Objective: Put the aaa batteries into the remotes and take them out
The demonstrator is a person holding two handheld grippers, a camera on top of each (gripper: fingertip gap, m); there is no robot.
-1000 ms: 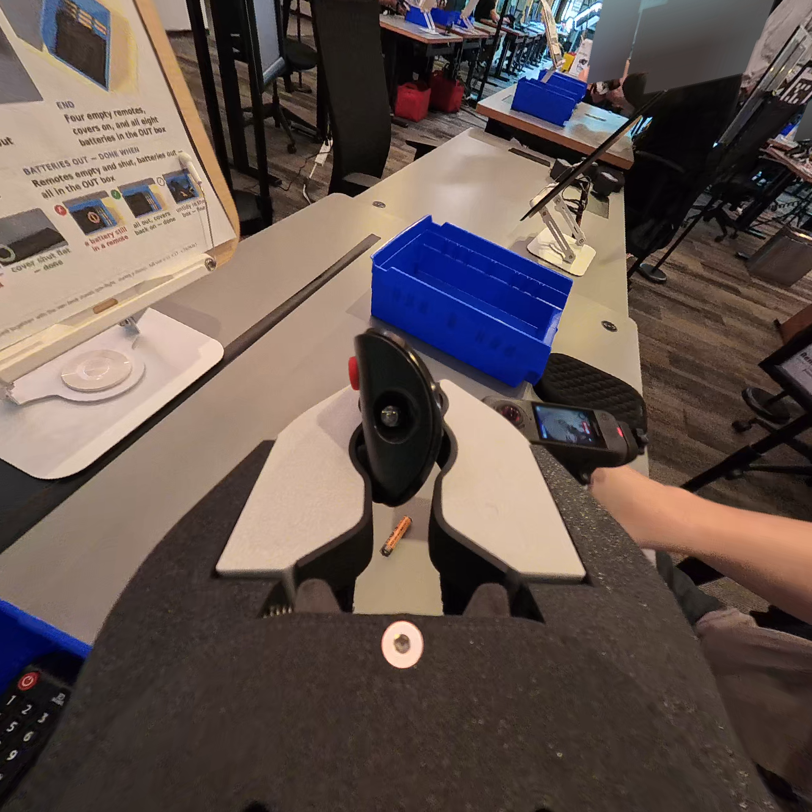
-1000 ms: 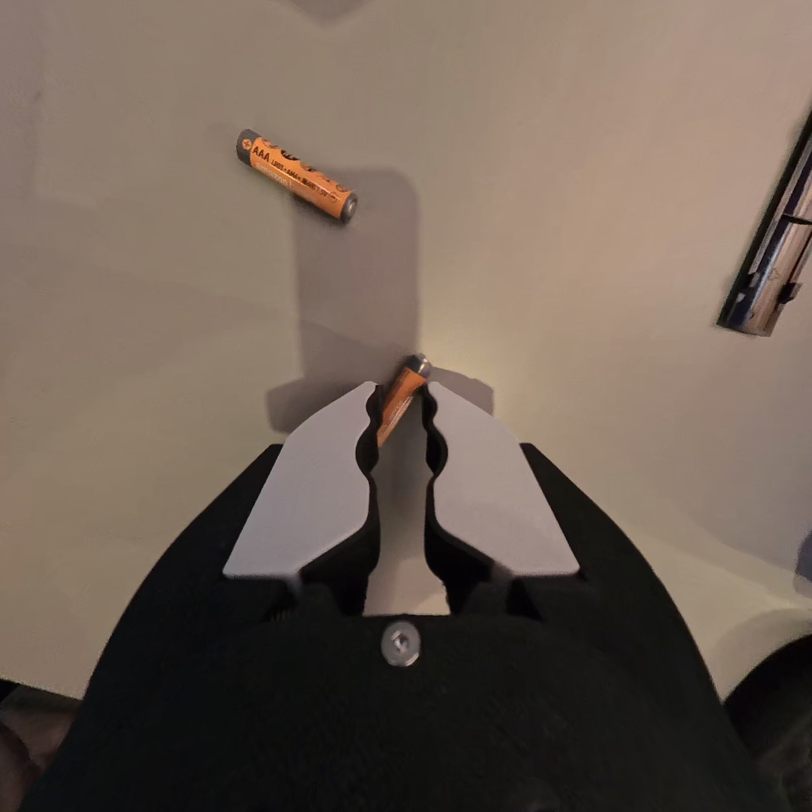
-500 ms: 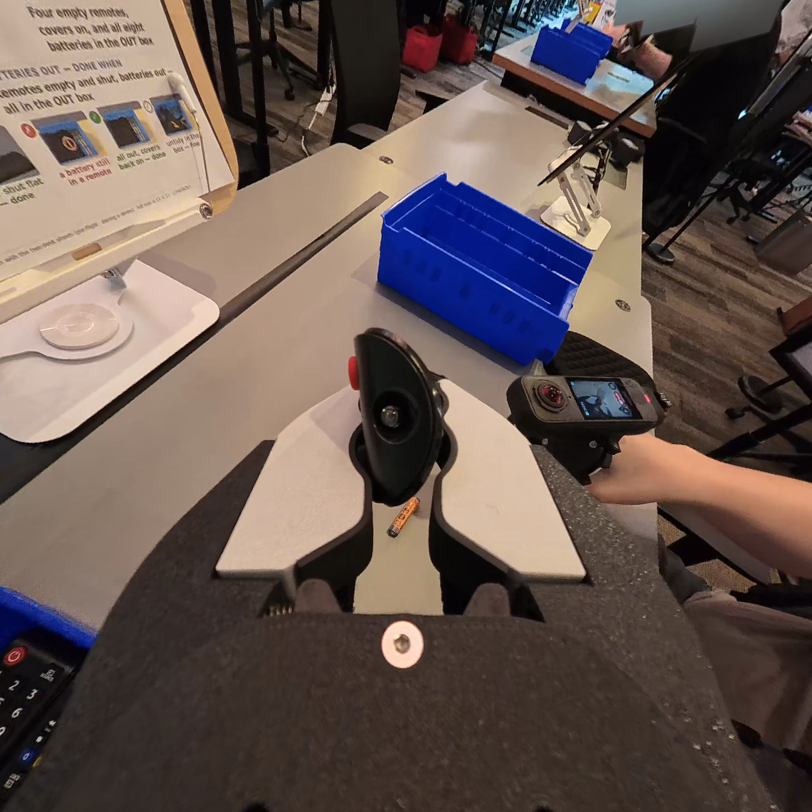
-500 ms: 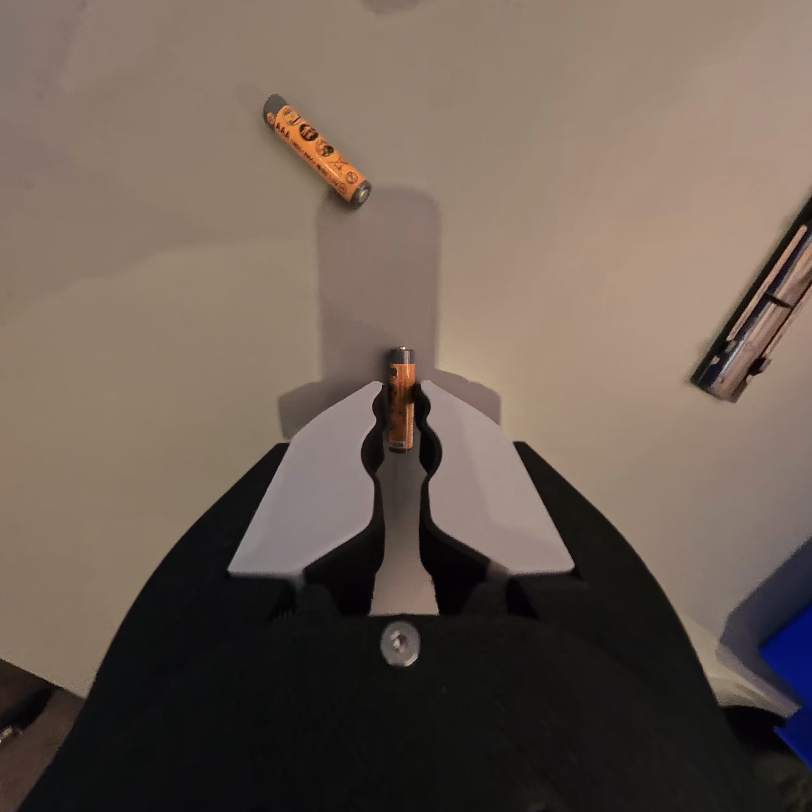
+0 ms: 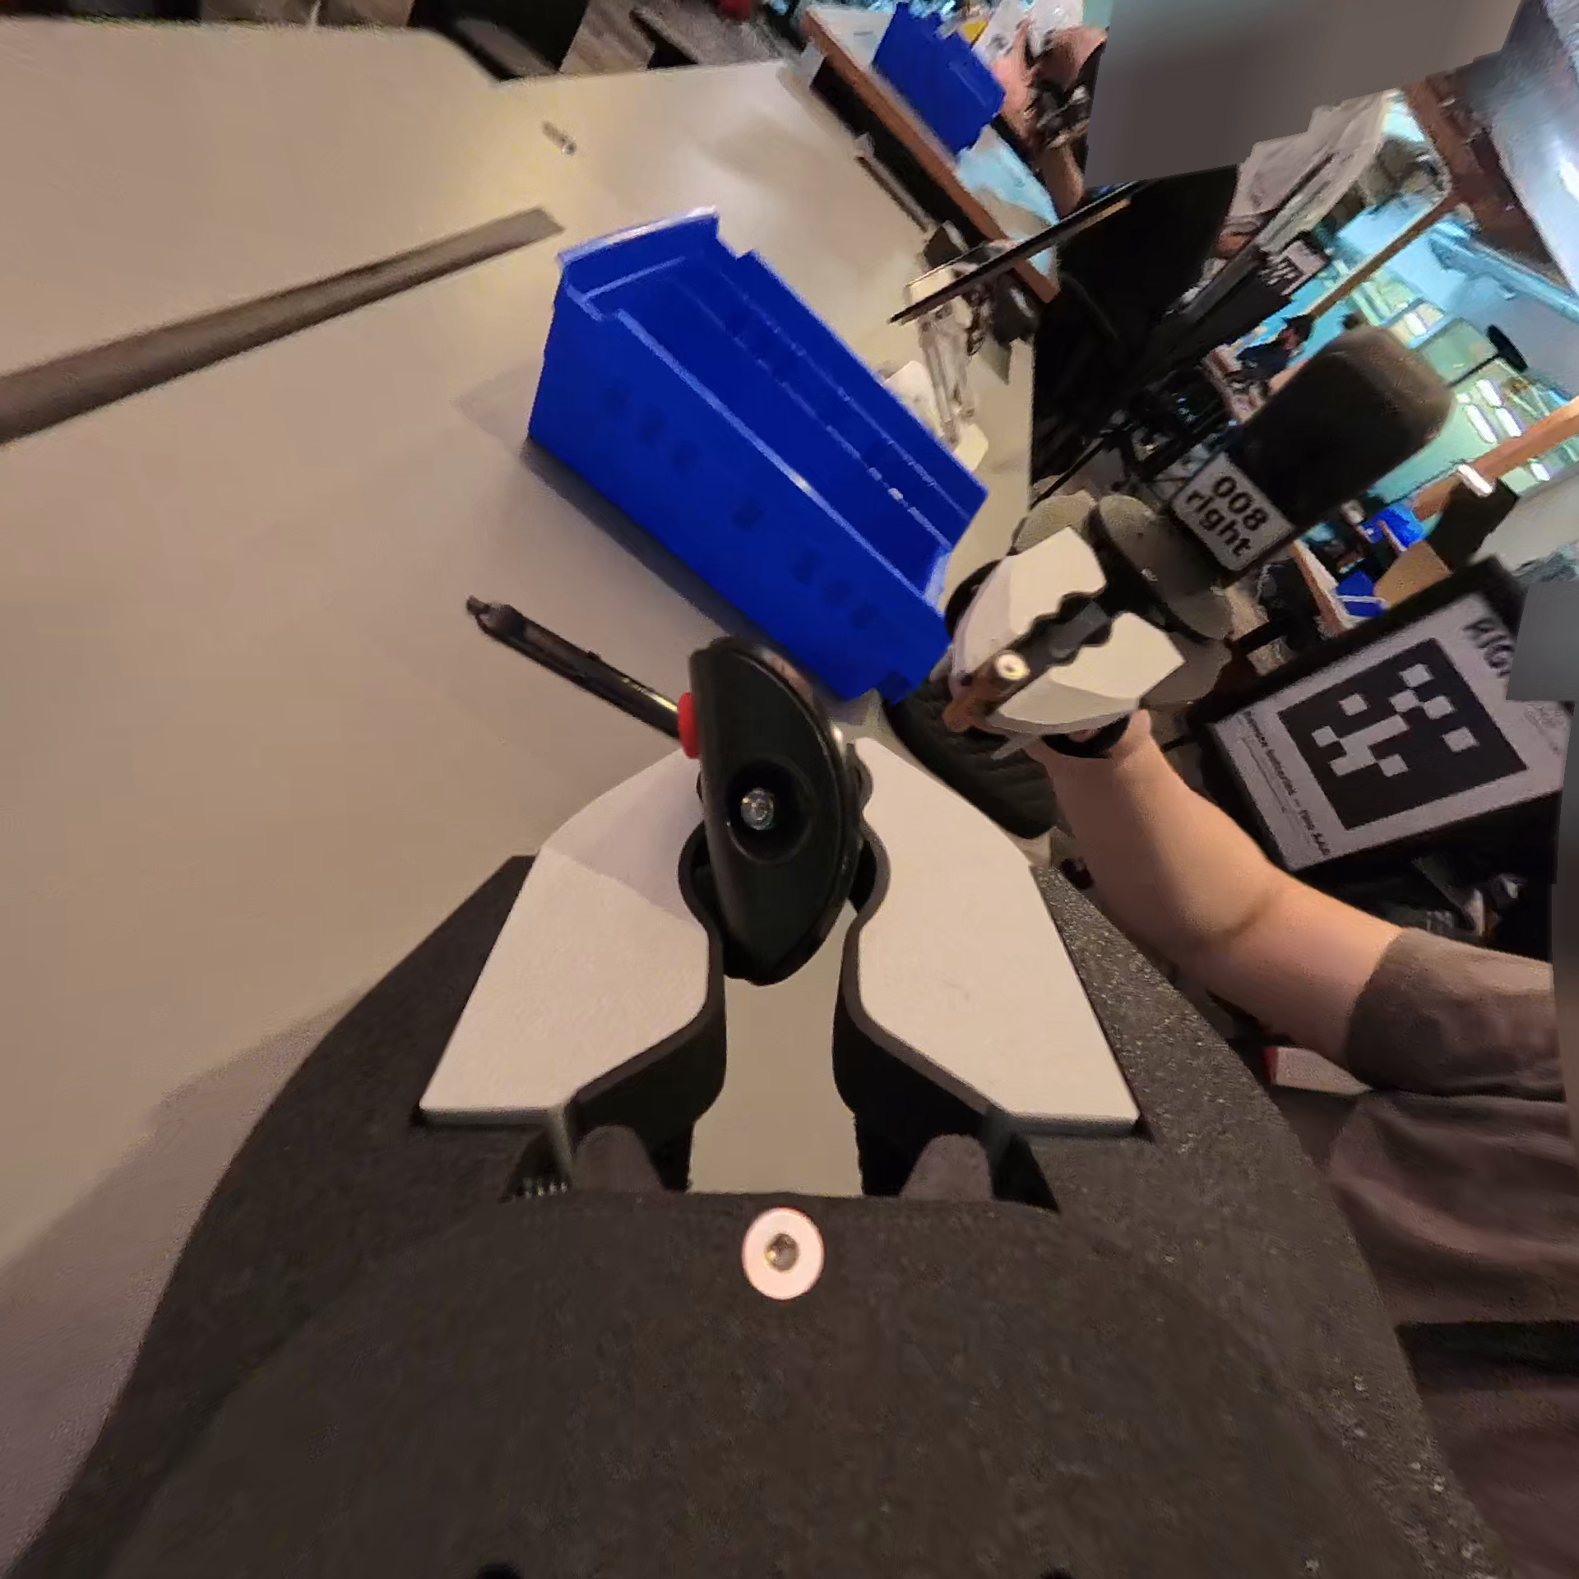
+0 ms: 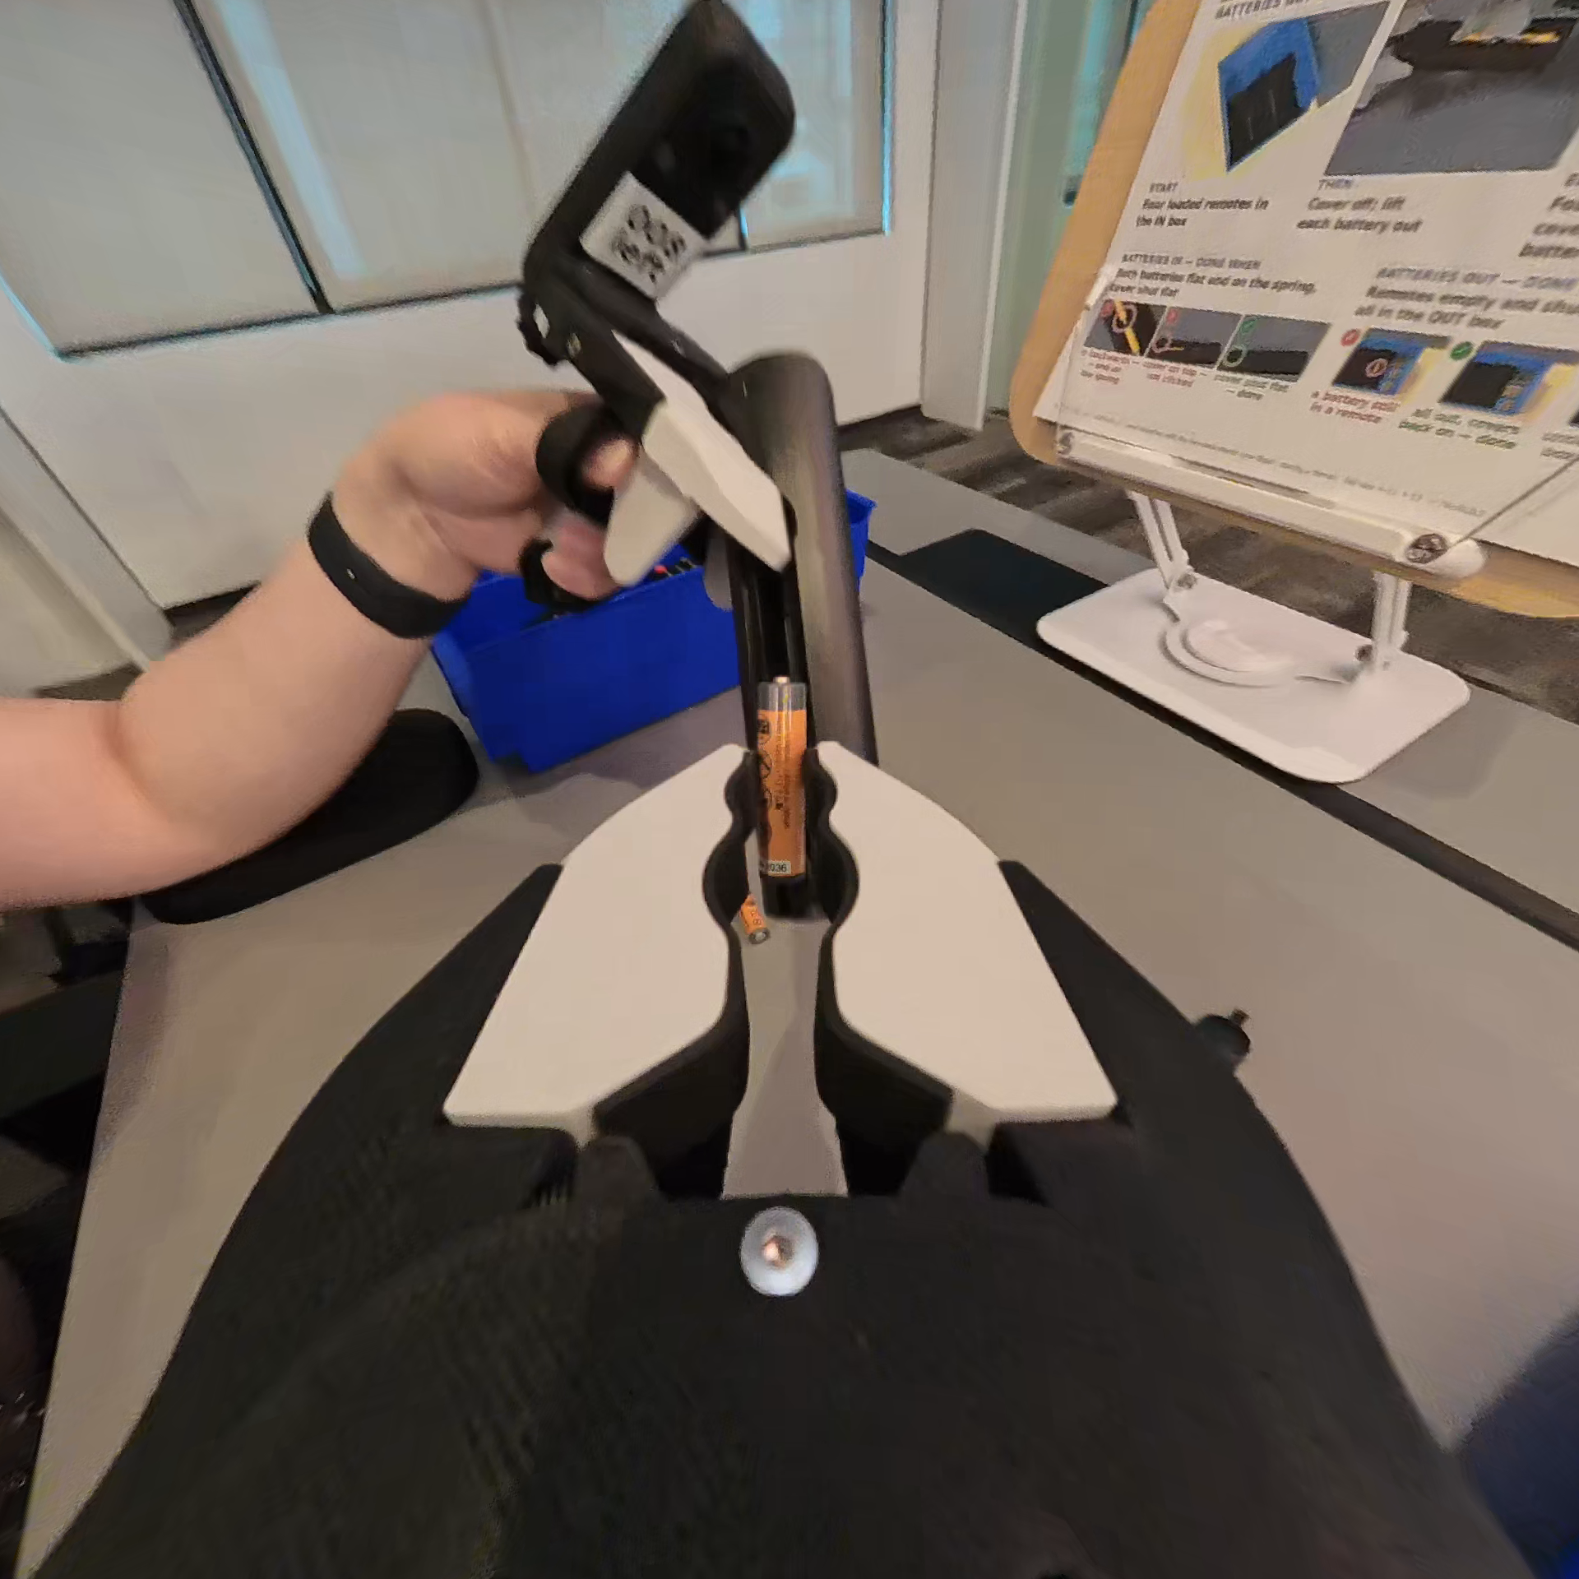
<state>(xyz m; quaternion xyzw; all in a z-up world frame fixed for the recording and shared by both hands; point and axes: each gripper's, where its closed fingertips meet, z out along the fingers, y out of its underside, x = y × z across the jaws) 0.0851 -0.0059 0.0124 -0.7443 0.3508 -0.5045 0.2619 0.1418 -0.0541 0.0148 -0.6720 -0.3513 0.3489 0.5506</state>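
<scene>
we clamp left gripper (image 5: pixel 773 842) on black remote (image 5: pixel 769 820), end-on to its camera, raised above grey table (image 5: pixel 256 683). our right gripper (image 6: pixel 779 769) pinches orange aaa battery (image 6: pixel 782 769) lengthwise, tip toward open compartment of upright remote. second battery (image 6: pixel 752 927) lies on table below. blue bin (image 5: pixel 743 461) stands beyond, black cover strip (image 5: pixel 564 654) flat beside it. instruction board (image 6: pixel 1333 282) on white stand at right.

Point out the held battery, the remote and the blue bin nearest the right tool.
battery (image 6: pixel 782 769): right wrist view, orange label mid-body, between the right tool's fingers.
remote (image 5: pixel 773 820): left wrist view, black end face around the screw.
blue bin (image 5: pixel 735 478): left wrist view, near side wall.
</scene>
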